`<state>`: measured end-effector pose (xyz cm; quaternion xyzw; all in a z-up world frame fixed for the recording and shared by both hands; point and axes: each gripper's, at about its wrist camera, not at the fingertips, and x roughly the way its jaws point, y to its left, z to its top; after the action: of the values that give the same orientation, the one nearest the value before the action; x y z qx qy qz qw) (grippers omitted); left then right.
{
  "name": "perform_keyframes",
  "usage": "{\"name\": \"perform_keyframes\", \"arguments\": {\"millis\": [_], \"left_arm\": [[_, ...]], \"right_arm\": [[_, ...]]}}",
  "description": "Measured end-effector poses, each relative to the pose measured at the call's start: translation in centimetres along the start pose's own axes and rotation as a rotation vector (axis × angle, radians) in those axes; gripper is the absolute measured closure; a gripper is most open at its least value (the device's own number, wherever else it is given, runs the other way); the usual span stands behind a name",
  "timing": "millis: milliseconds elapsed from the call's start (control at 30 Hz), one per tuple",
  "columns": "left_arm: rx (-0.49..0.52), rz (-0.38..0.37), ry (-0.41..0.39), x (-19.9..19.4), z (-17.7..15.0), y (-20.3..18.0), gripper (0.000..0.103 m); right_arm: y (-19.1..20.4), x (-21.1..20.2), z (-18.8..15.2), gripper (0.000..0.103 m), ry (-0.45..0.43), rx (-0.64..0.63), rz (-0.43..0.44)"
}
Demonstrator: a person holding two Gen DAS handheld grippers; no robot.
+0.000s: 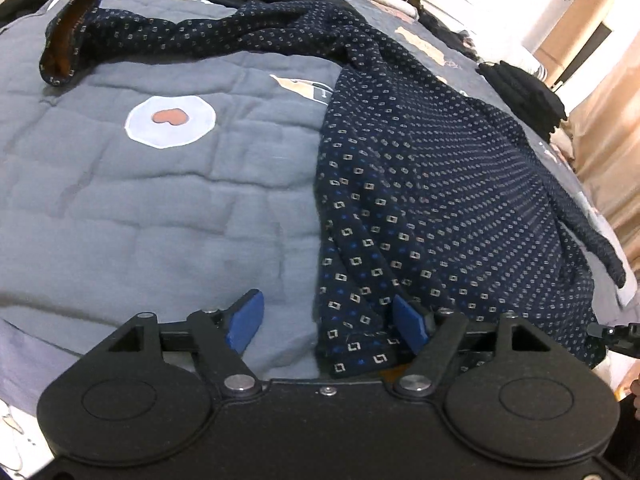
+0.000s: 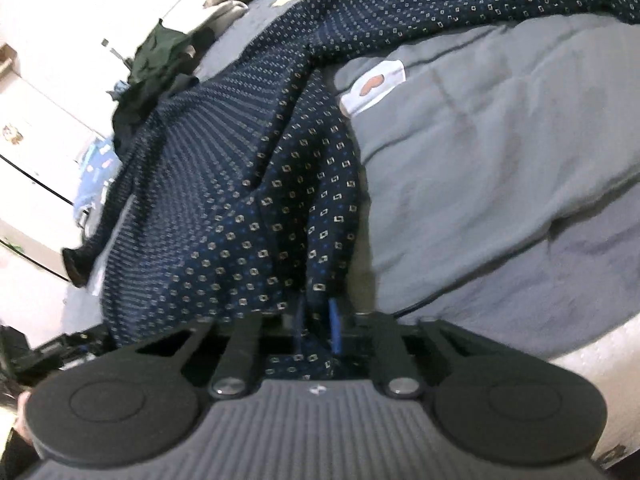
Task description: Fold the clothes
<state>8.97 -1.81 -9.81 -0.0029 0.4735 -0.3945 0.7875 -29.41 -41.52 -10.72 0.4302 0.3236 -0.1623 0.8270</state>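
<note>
My left gripper (image 1: 328, 320) points steeply down, its two blue fingers (image 1: 246, 320) standing well apart. The left finger rests clear over the grey bed cover (image 1: 160, 220), while the right finger sits at the hem edge of the dotted navy garment (image 1: 420, 200); neither pad presses on the cloth, so this side holds nothing. My right gripper (image 2: 318, 324) also tilts down, and its fingers (image 2: 335, 328) are drawn tight together, pinching a fold of the same garment between them, the fabric bunching up from the pinch. The tip of my right gripper shows at the right edge of the left wrist view.
</note>
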Motion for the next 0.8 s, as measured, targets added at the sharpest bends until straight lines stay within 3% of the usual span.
{"name": "perform_keyframes", "arguments": {"millis": [33, 67, 200, 400, 600, 700, 800], "left_arm": [[0.001, -0.007, 0.007, 0.1, -0.1, -0.2, 0.054], [-0.006, -0.018, 0.026, 0.3, -0.2, -0.3, 0.081], [-0.051, -0.022, 0.031, -0.3, -0.4, -0.3, 0.094], [-0.079, -0.143, -0.080, -5.0, 0.1, -0.9, 0.098], [-0.013, -0.226, -0.176, -10.3, 0.2, -2.5, 0.099], [0.092, -0.200, -0.148, -11.8, 0.4, -4.1, 0.099], [0.195, -0.123, -0.053, -11.8, 0.0, -5.2, 0.099]], "right_arm": [[0.0, -0.2, 0.0, 0.097, -0.007, 0.014, 0.022], [0.0, -0.4, -0.1, 0.097, -0.014, 0.029, 0.046], [-0.4, -1.5, -0.3, 0.099, -0.058, 0.106, 0.138], [-1.3, -4.7, 0.6, 0.099, -0.152, 0.249, 0.311], [0.3, -9.1, 2.3, 0.100, -0.206, 0.237, 0.399], [1.8, -11.0, 3.1, 0.100, -0.185, 0.162, 0.369], [2.5, -11.6, 3.6, 0.100, -0.106, 0.042, 0.256]]}}
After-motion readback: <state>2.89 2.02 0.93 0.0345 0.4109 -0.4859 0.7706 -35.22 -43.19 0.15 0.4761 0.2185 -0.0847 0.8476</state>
